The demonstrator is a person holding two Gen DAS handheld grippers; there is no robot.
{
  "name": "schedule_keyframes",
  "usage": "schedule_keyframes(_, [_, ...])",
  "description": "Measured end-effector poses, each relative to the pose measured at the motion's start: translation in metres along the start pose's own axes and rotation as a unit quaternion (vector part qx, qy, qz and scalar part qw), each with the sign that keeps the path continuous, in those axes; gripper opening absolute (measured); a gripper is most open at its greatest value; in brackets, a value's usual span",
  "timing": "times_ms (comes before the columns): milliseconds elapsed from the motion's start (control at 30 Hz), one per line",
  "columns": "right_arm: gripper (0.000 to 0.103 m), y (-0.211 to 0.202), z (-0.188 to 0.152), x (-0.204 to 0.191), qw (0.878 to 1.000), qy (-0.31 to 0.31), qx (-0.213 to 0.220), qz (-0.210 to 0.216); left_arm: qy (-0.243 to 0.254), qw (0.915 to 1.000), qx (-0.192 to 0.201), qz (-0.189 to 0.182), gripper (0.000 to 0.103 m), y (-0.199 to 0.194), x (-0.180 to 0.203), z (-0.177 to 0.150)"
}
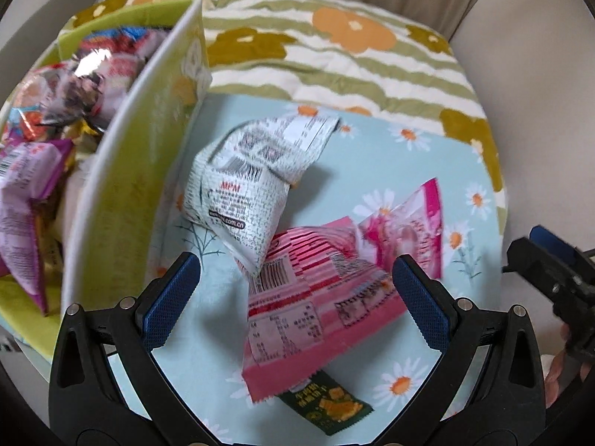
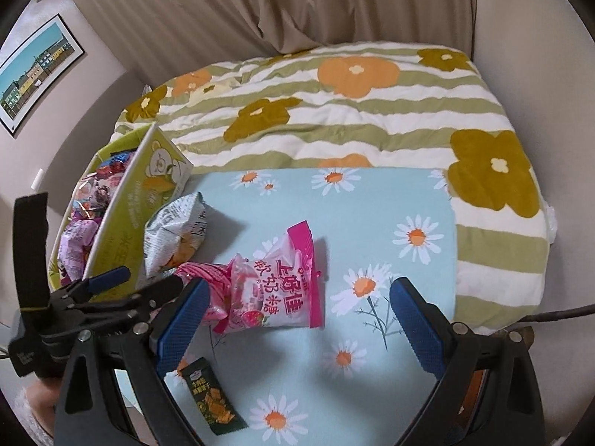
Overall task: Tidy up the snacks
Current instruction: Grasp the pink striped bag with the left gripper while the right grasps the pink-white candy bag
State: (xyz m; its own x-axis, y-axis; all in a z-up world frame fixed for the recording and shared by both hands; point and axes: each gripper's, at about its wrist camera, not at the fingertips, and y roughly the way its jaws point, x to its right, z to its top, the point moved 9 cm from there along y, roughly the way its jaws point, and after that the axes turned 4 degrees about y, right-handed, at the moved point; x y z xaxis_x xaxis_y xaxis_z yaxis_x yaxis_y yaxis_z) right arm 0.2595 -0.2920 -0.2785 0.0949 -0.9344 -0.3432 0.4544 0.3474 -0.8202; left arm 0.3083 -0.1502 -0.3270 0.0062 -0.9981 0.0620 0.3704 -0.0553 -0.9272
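Observation:
A green box (image 1: 122, 186) (image 2: 122, 223) full of snack packets stands at the left of the light blue daisy cloth (image 1: 390, 193) (image 2: 372, 223). A white printed packet (image 1: 245, 186) (image 2: 174, 230) leans beside the box. A pink striped packet (image 1: 316, 297) (image 2: 197, 275) and a pink strawberry candy packet (image 1: 409, 223) (image 2: 275, 290) lie next to it. A dark green packet (image 1: 331, 405) (image 2: 214, 397) lies nearest. My left gripper (image 1: 297, 297) is open over the pink striped packet. My right gripper (image 2: 297, 316) is open above the candy packet.
A striped floral blanket (image 2: 353, 111) covers the surface behind the cloth. A beige curtain (image 2: 297, 7) hangs at the back and a framed picture (image 2: 33, 70) is on the left wall. The left gripper (image 2: 111, 290) shows in the right wrist view.

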Motion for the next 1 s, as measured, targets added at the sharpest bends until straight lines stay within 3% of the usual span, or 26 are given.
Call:
schedule_keyframes(300, [0.096,0.041,-0.005,-0.012,0.999,-0.002,-0.041,0.015,-0.015,0.9985,-0.025,-0.047,0.092,0.023,0.001,-0.007])
schedule_keyframes(433, [0.096,0.051,-0.006,-0.015,0.999,0.001,-0.050,0.021,-0.044,0.9955,-0.043,-0.072,0.090,0.032,0.002,-0.004])
schedule_keyframes(700, [0.096,0.053,-0.002,-0.005,0.998,0.022,-0.052,0.019,-0.041,0.9959,-0.059,-0.054,0.090,0.041,0.004,0.002])
schedule_keyframes(1000, [0.096,0.071,-0.015,-0.016,0.997,0.013,-0.077,0.022,-0.020,0.9955,-0.068,-0.062,0.079,0.047,0.002,-0.019])
